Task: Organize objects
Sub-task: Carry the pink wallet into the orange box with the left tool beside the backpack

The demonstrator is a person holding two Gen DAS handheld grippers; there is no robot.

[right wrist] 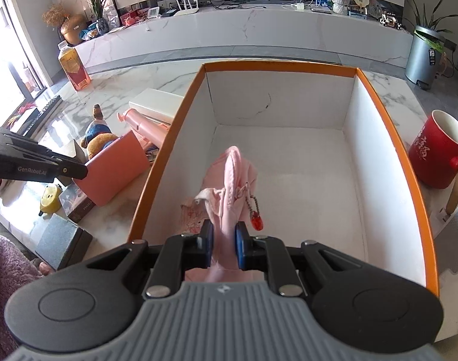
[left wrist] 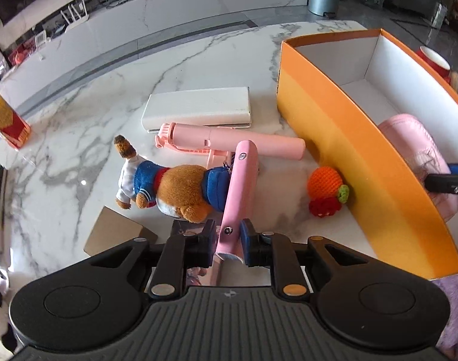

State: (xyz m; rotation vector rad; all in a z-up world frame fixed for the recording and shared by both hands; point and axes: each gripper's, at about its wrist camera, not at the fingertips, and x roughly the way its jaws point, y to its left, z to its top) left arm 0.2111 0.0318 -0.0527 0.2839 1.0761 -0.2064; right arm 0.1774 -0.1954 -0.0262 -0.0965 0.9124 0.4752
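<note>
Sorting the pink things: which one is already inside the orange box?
The soft pink pouch, held by the right gripper. The pink mirror and pink stick are outside.

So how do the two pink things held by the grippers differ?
The left gripper clamps a rigid, flat pink case, lifted above the table beside the orange box. The right gripper pinches a soft, crumpled pink pouch with a red charm, inside that box. Both are pink and gripped.

A home living room: marble media console (right wrist: 229,30); router (right wrist: 185,6); potted plants (right wrist: 99,3).
</note>
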